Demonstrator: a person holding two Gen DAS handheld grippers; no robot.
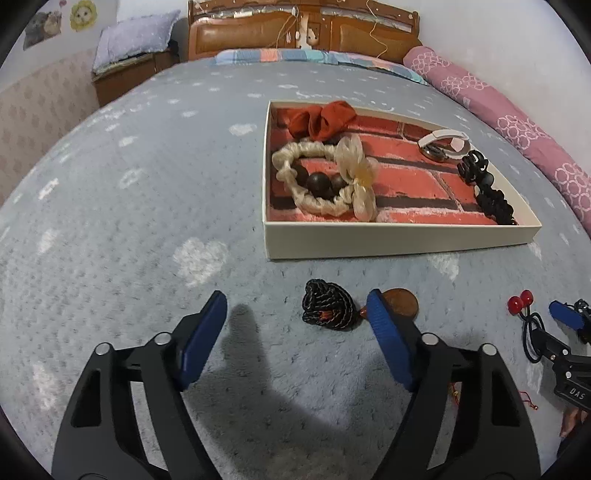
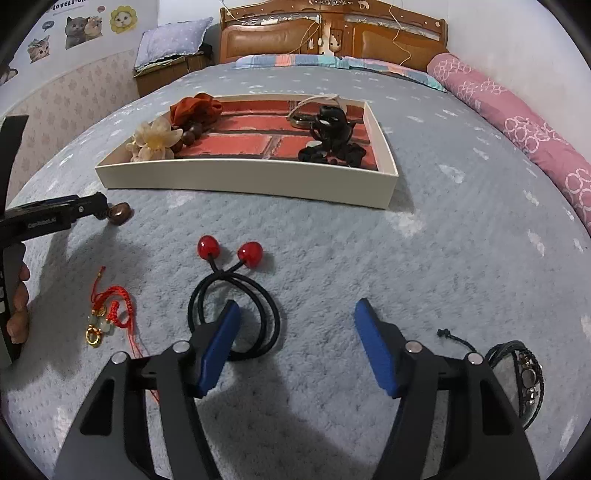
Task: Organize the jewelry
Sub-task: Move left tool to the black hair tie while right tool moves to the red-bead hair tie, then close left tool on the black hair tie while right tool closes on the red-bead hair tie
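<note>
A shallow cream box (image 1: 399, 242) with a brick-print floor lies on the bed; it also shows in the right wrist view (image 2: 243, 181). It holds a red scrunchie (image 1: 321, 118), a cream flower scrunchie (image 1: 354, 177), dark beads (image 1: 318, 181), a white watch (image 1: 441, 142) and black hair clips (image 1: 480, 181). My left gripper (image 1: 295, 314) is open, with a black braided bracelet (image 1: 327, 304) and a brown pendant (image 1: 400, 302) just ahead by its right finger. My right gripper (image 2: 295, 325) is open over a black hair tie with red cherries (image 2: 231, 254).
A red knotted charm (image 2: 107, 314) lies left of the right gripper, and a black leather bracelet (image 2: 524, 376) at its right. The grey-blue bedspread (image 1: 129, 221) runs to a wooden headboard (image 1: 303, 29), a pink bolster (image 1: 517, 122) on the right and a nightstand (image 1: 125, 74) on the left.
</note>
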